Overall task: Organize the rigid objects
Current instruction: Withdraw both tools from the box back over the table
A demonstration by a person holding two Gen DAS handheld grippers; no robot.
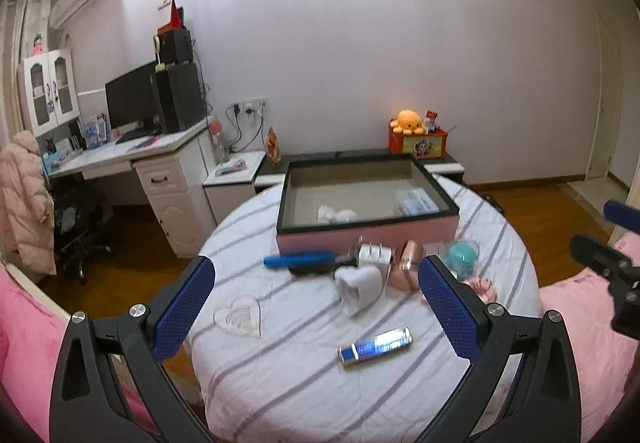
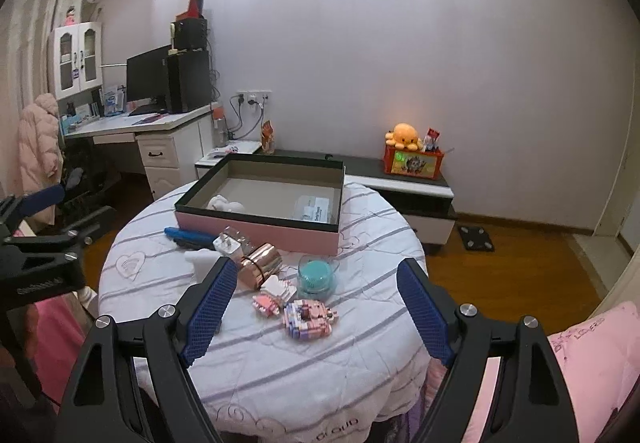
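A pink box (image 1: 366,237) with a dark rim stands open at the far side of the round table (image 1: 280,383); it holds a white item (image 1: 336,214) and a clear packet (image 1: 416,201). In front of it lie a blue hairbrush (image 1: 300,259), a white charger (image 1: 374,257), a white holder (image 1: 360,289), a rose-gold case (image 1: 408,265), a teal jar (image 1: 462,257), a clear heart dish (image 1: 240,317) and a blue shiny bar (image 1: 376,349). Pink brick figures (image 2: 308,319) lie in the right wrist view. My left gripper (image 1: 316,307) and right gripper (image 2: 316,309) are open and empty above the table.
A white desk (image 1: 132,159) with a monitor stands at the left wall, with a chair and a pink coat (image 1: 24,199). A low cabinet (image 2: 400,183) behind the table carries an orange box and a plush toy. Pink bedding (image 2: 592,363) lies at the right.
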